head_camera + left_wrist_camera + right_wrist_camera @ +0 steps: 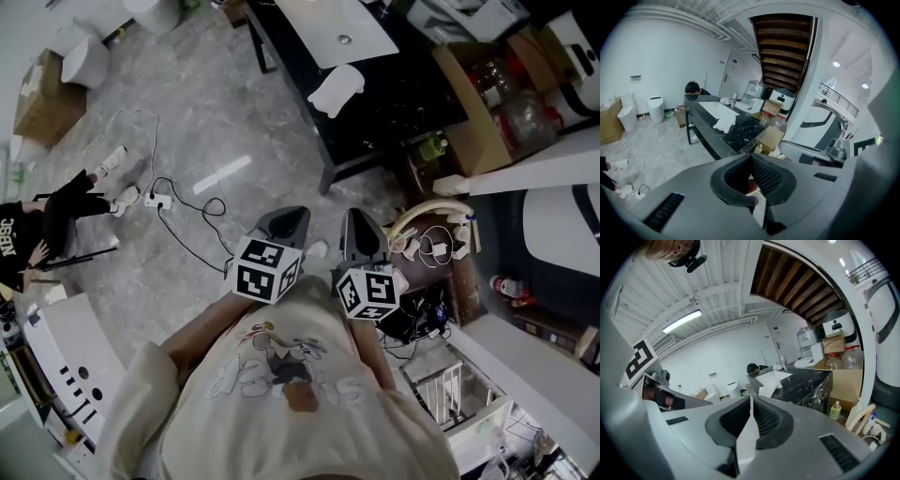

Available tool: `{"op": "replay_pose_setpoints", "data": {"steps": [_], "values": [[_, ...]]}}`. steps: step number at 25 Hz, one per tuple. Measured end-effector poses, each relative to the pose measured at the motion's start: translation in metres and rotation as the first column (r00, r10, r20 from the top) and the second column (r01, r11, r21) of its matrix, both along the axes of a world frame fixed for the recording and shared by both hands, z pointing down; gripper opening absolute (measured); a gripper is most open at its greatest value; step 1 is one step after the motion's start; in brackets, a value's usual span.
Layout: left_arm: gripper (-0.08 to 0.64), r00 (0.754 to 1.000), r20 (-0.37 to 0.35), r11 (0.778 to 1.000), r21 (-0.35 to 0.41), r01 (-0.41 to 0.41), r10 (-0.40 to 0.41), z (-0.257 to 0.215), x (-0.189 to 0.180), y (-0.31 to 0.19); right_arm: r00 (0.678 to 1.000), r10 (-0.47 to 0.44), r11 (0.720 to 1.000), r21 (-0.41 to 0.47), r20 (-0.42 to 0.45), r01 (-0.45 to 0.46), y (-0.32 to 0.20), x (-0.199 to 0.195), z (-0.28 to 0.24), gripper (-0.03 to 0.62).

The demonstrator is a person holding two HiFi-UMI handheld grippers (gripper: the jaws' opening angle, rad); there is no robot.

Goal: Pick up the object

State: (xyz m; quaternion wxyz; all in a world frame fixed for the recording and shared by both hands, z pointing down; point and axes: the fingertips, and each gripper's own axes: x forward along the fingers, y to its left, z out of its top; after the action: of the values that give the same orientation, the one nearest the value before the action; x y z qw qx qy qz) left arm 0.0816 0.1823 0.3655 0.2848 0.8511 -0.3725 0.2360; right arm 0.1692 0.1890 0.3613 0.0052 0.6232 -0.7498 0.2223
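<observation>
A crumpled white cloth (336, 89) lies on the near end of a black marble-patterned table (375, 127), with a flat white sheet (342, 28) behind it. Both grippers are held close to my chest, well short of the table. My left gripper (286, 217) and right gripper (359, 225) point toward it. In the left gripper view the cloth (724, 123) is far ahead and the left gripper (751, 157) has its tips together. In the right gripper view the right gripper (751, 398) is shut, with only a pale slit between its pads, and the cloth (767, 391) lies beyond.
A person (56, 220) sits on the floor at the left, near a power strip with cables (157, 200). Cardboard boxes holding large bottles (483, 112) stand right of the table. A small green bottle (834, 409) and tangled cables (431, 248) sit by the table leg.
</observation>
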Motion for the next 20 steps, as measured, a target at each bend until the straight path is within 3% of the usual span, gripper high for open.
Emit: {"op": "replay_pose_setpoints", "data": {"steps": [4, 20], "values": [[0.012, 1.000, 0.009, 1.000, 0.004, -0.006, 0.006, 0.001, 0.025, -0.005, 1.000, -0.012, 1.000, 0.005, -0.018, 0.013, -0.005, 0.019, 0.003, 0.032], [0.012, 0.999, 0.027, 0.995, -0.089, -0.033, 0.035, 0.028, 0.051, -0.031, 1.000, 0.000, 0.998, -0.065, 0.007, 0.001, -0.030, 0.032, 0.029, 0.033]]}}
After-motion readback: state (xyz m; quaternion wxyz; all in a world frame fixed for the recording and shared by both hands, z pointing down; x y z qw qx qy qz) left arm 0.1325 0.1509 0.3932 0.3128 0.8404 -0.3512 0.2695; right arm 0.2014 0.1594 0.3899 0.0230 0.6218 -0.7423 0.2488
